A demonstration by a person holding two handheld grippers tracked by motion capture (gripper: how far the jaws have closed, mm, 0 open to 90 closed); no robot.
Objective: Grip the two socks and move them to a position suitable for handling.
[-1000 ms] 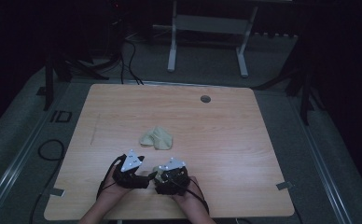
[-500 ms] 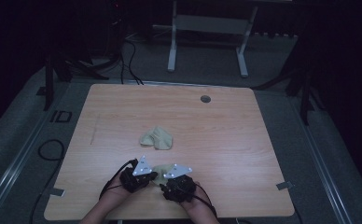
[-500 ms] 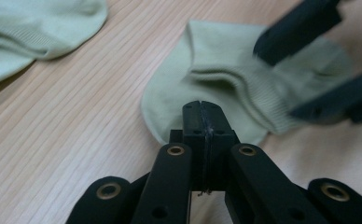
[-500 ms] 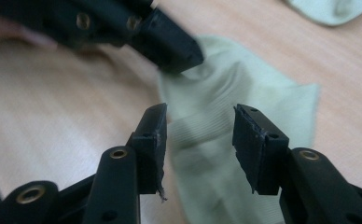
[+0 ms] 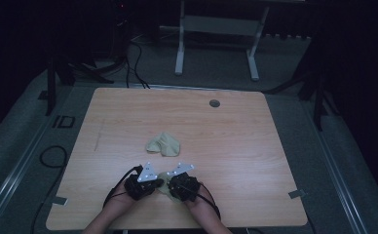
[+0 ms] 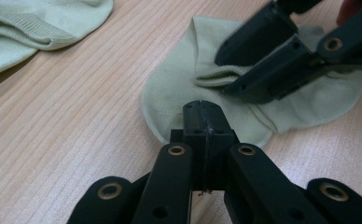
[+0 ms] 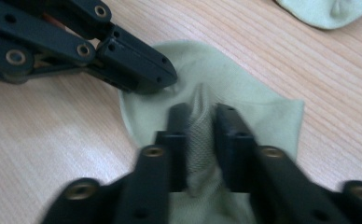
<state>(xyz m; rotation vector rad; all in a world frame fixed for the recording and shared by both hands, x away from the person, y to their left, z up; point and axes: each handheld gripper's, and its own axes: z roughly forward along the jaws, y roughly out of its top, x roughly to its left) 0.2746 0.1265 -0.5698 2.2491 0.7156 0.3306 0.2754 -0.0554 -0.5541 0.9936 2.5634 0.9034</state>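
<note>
Now we see a pale green sock lying flat at the near edge of the bench; our right gripper has its fingers clamped on a raised fold, our left gripper fingers pressed together on its edge

Light wooden table: one pale green fabric sock lies near its middle. A second pale green fabric sock lies nearer the person's edge, between the two grippers. Left black two-jaw gripper sits at that sock's left, right black two-jaw gripper at its right, both on the sock. Small round grommet near the far edge.
</note>
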